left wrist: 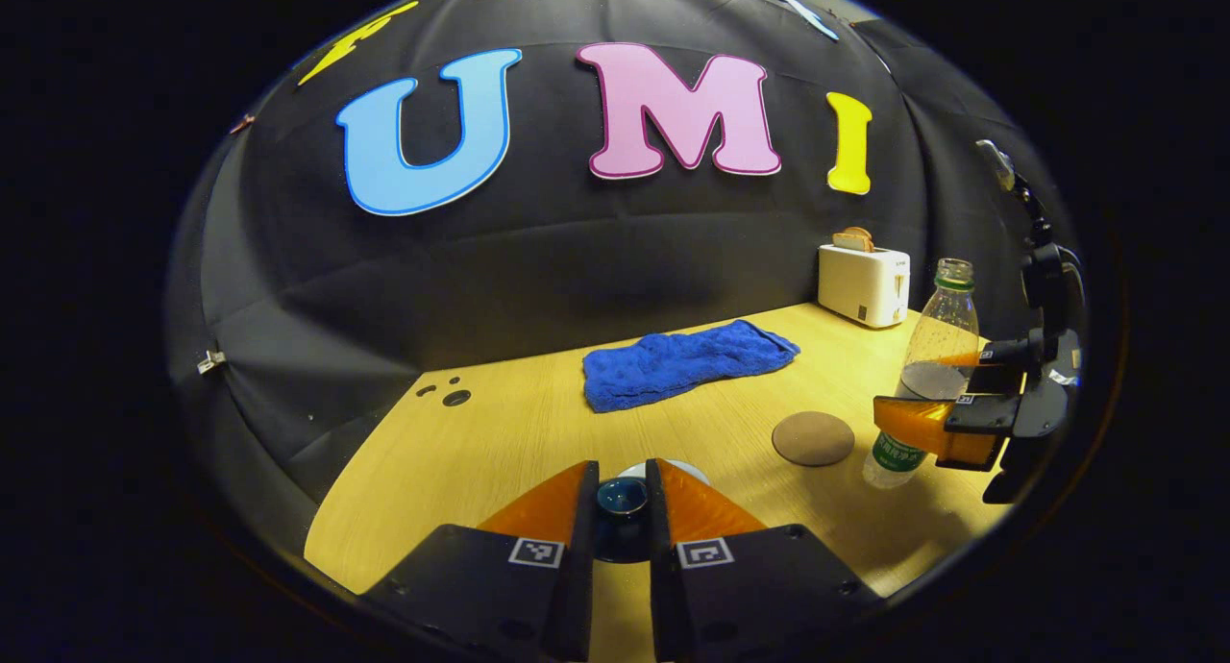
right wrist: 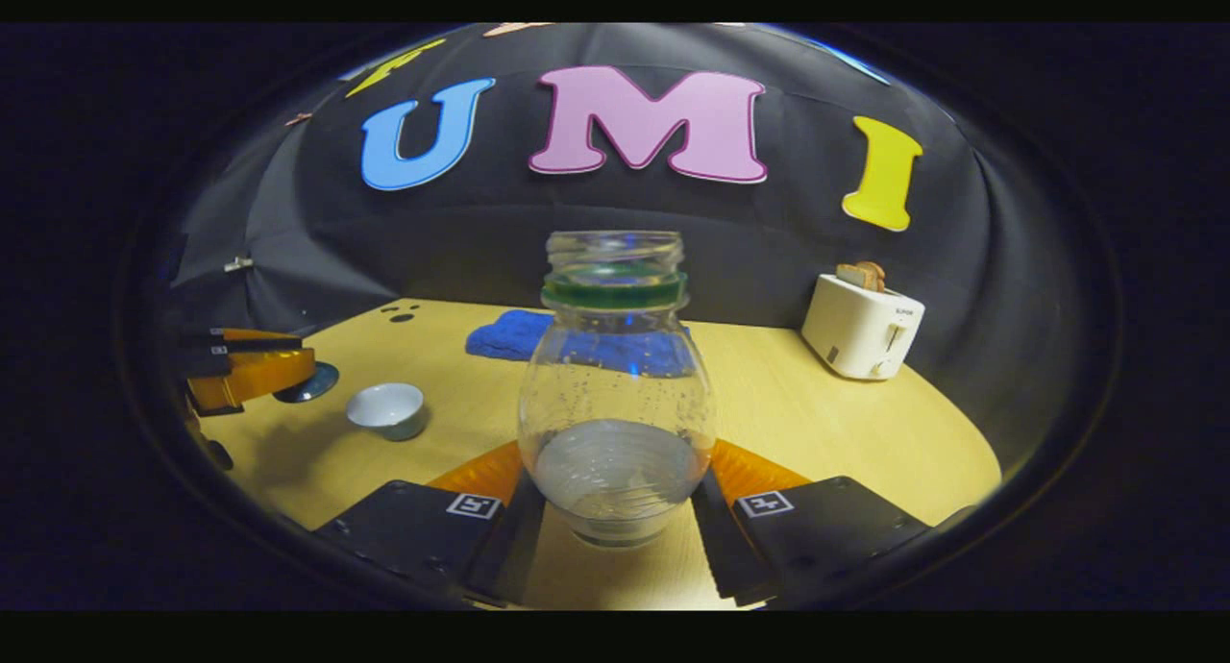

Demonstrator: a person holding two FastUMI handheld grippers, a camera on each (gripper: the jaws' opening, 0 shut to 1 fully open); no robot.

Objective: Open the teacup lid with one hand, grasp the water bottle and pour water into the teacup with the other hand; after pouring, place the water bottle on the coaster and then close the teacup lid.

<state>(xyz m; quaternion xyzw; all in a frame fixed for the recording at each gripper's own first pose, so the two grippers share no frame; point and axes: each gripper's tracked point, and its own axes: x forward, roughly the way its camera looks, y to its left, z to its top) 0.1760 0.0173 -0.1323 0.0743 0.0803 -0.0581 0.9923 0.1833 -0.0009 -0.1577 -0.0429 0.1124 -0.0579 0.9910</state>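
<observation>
On the wooden table point(left wrist: 538, 432) a blue towel point(left wrist: 687, 363) lies at twelve o'clock from my left gripper point(left wrist: 622, 509), with a white toaster point(left wrist: 862, 284) holding bread at two o'clock by the wall. The round coaster point(left wrist: 813, 438) sits bare at two o'clock, nearer, just beside the water bottle point(left wrist: 937, 356). My left fingers pinch the dark teacup lid point(left wrist: 622, 500) by its knob, held above the white teacup point(right wrist: 386, 410); in the right gripper view the lid point(right wrist: 309, 382) sits at ten o'clock, the open cup just right of it. My right gripper point(right wrist: 615, 495) is clamped on the bottle point(right wrist: 615, 394), both fingers pressing its lower body. It stands upright, long axis vertical, uncapped mouth up, some water in its bottom
</observation>
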